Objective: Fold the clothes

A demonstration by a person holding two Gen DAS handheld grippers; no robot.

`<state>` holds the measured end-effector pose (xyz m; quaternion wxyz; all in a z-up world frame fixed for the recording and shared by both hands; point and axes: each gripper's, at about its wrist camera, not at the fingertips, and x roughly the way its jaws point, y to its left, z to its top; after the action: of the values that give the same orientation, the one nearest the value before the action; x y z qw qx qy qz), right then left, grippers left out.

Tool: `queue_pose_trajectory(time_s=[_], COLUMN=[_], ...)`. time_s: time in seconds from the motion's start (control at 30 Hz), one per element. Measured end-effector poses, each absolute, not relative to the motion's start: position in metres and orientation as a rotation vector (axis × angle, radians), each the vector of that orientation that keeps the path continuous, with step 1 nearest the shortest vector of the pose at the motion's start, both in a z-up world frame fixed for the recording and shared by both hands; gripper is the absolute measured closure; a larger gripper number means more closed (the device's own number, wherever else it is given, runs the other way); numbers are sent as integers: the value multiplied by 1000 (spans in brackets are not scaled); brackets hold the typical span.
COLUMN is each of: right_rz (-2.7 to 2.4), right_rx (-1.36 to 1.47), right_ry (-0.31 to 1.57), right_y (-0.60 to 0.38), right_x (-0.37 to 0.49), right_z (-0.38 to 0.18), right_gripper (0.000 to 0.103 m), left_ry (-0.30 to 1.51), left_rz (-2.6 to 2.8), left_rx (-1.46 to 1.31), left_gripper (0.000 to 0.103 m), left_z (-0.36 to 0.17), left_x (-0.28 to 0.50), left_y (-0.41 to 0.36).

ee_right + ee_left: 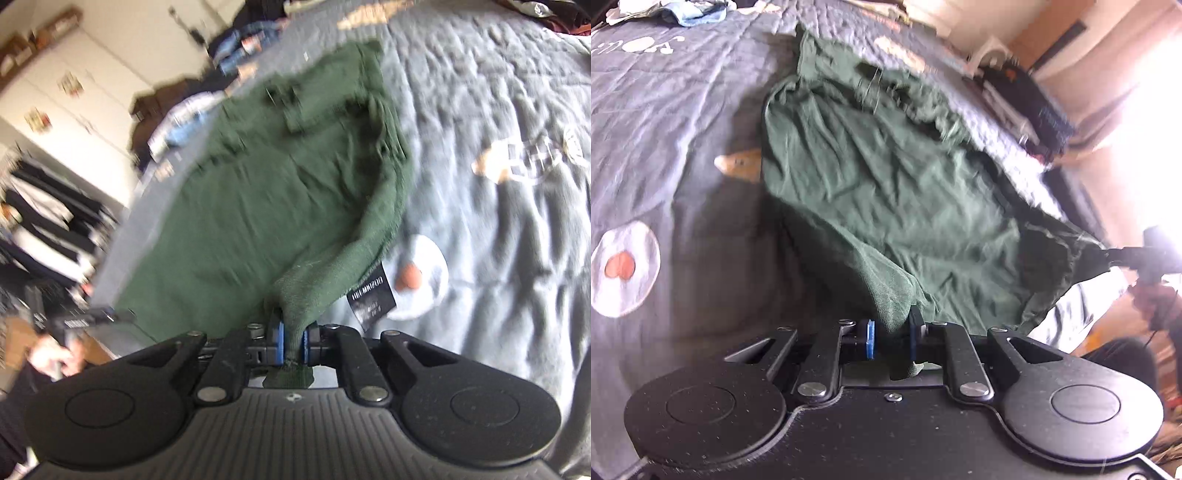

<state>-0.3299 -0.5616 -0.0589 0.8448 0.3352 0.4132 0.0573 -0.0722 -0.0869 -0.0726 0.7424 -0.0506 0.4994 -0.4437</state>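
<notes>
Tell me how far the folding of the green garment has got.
Done: both grippers have hold of it. The left gripper is shut on one edge of the green garment, and the right gripper pinches another edge near the black label. In hand: the near edge is lifted off the grey bedspread. Left: no neat fold shows yet; the cloth is still wrinkled and spread open.

Each gripper (pixel 891 334) is black — blue pads, silver screws, round discs.

Both grippers (pixel 891 334) (pixel 293 341) — clamped, angled down
</notes>
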Motion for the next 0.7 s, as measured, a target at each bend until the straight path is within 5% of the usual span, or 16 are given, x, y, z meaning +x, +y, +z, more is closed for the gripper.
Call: queue_pose_trajectory(time_s=[0.7], right_rz=[44], right_rx=[866], right_ry=[699], right_y=[-669], right_x=[-148], right_z=[-26], right_gripper=[94], left_ry=[991], left_rz=[-873], left_rx=[-207], left_gripper=[87], left_z=[-22], left_x=[136], left_y=[-180])
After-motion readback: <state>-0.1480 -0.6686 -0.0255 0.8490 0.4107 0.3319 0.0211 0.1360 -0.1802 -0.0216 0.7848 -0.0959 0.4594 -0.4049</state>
